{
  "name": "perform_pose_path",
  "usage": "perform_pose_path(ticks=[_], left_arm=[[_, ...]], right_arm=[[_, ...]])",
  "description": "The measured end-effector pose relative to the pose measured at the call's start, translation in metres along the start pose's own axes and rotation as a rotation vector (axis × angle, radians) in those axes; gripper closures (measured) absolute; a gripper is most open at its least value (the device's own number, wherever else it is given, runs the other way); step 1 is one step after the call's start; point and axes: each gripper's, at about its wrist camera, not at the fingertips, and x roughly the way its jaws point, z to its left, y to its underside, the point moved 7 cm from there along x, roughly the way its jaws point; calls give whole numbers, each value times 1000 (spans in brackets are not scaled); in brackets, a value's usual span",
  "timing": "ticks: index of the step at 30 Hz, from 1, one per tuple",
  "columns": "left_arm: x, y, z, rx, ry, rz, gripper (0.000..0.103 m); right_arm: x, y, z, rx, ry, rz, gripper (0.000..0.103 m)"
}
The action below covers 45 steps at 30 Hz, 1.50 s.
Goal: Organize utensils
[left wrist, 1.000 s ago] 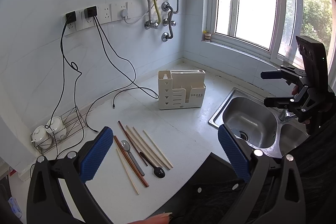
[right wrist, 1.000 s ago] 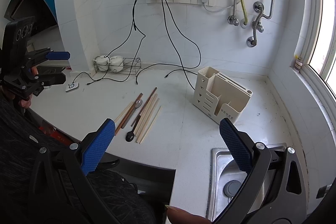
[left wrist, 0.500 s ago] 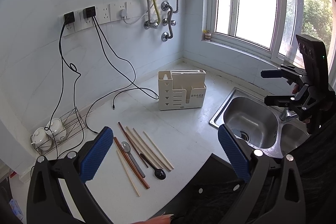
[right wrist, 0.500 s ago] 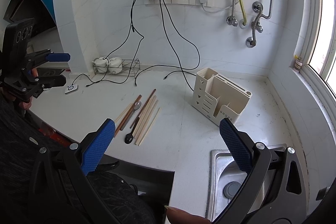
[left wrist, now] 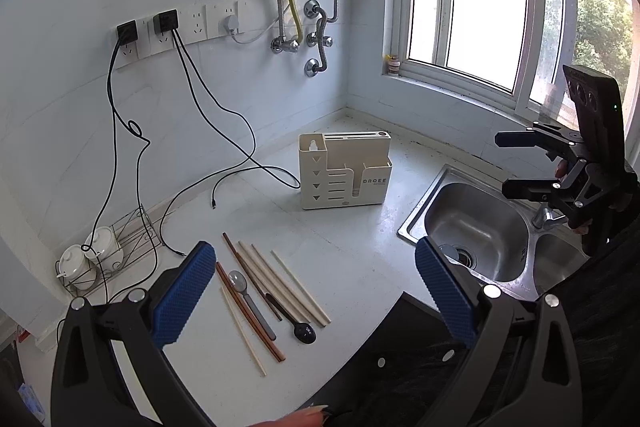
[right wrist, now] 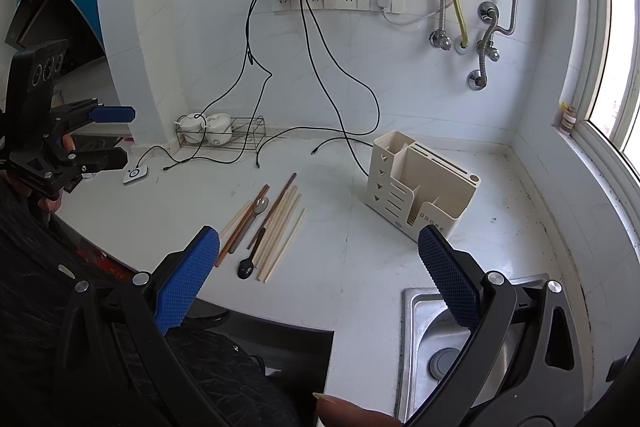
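Observation:
Several chopsticks (left wrist: 280, 279) (right wrist: 280, 227), a metal spoon (left wrist: 250, 293) (right wrist: 252, 217) and a black spoon (left wrist: 294, 321) (right wrist: 250, 255) lie side by side on the white counter. A cream utensil holder (left wrist: 344, 171) (right wrist: 420, 187) stands upright behind them, empty as far as I can see. My left gripper (left wrist: 314, 297) is open, held above the counter's front edge, just short of the utensils. My right gripper (right wrist: 320, 277) is open, raised above the counter edge beside the sink. Neither holds anything.
A steel sink (left wrist: 476, 227) (right wrist: 444, 347) lies right of the holder. Black cables (left wrist: 240, 163) trail from wall sockets across the back counter. A wire rack with white pots (left wrist: 96, 259) (right wrist: 216, 131) stands at the back left. A small white device (right wrist: 136, 174) lies on the counter.
Both views drift only slightly; the grippers stay open and the utensils have not moved.

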Motion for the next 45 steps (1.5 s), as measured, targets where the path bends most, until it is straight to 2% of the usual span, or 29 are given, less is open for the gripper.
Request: perform_pose_path(ticks=[37, 45], left_arm=[[1, 8, 9, 3, 10, 17, 5], [6, 16, 28, -36, 6, 45, 5]], right_arm=[[6, -10, 12, -15, 11, -10, 8], [23, -14, 19, -2, 11, 14, 8]])
